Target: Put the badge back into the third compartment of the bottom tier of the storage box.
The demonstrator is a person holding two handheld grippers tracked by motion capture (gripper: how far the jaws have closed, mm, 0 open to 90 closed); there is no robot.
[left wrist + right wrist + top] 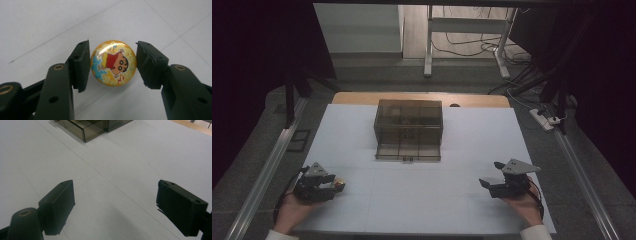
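Near the bench's (427, 200) left front edge, our left gripper (113, 63) fingers clasp a cartoon badge (113, 63), our right gripper (498, 176) gapes empty over bare sheet, and the smoky drawer box (408, 129) sits centre-back, contents unclear.

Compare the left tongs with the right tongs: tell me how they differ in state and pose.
The left tongs have a round cartoon badge between their jaws, closed in on its edges; the right tongs hold nothing. The left jaws stand narrow around the badge; the right jaws stand wide apart. The left tongs look down at the white table; the right tongs face the smoky drawer box. Both have black jaws.
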